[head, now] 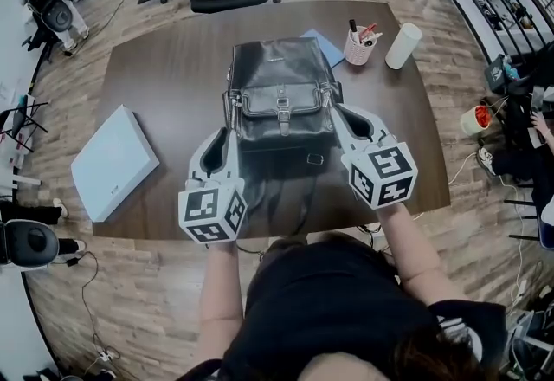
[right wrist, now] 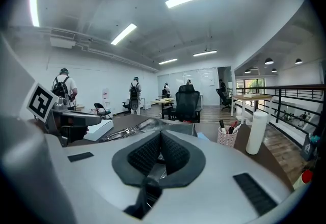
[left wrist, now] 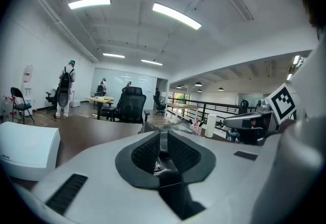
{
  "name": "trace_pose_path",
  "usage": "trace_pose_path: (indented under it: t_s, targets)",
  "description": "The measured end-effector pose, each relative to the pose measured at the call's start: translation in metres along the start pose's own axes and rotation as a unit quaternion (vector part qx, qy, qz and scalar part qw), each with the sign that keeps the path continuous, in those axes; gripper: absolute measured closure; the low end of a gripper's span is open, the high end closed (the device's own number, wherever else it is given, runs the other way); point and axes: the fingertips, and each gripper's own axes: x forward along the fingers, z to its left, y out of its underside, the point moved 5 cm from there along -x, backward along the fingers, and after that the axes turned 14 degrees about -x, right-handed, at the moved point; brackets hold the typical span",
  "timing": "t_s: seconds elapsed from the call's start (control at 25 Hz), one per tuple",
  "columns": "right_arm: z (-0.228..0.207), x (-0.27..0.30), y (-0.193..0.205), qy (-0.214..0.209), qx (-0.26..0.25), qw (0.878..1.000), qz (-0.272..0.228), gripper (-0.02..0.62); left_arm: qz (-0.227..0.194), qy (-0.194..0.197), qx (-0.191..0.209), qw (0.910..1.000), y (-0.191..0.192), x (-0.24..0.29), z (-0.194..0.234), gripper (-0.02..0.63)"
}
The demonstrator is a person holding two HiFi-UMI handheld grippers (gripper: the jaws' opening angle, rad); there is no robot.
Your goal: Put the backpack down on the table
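Spreading across the middle of the head view, the dark brown table lies below the black leather backpack, which sits over the centre of the tabletop. The backpack's long axis runs straight away from the person: its top points to the far edge, its buckled front flap faces up, and its loose straps trail back toward the near edge. Whether its underside touches the wood cannot be told. A flat white box lies well apart at the left of the table. The left gripper meets the backpack's left side and the right gripper its right side, so the backpack is held between the two, just ahead of their tips. In the left gripper view the jaws of the left gripper are pressed together on a dark strap with a metal ring, and the right gripper pinches a strap likewise. A white paper roll and a pen cup stand near the far right corner.
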Motion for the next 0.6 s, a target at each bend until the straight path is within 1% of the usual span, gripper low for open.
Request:
trace_pose_path:
  t_s: [0.24,0.6]
  targets:
    - [0.010,-0.008,-0.003,-0.006,-0.001,1.000,-0.004,0.578,0.008,0.012,0.010,0.9999,0.001,-0.006,-0.005,0.541]
    - [0.022,-0.013,-0.002,-0.013,0.002,1.000,0.001,0.580,0.019,0.014,0.017,0.9996,0.004,-0.014,-0.006,0.541]
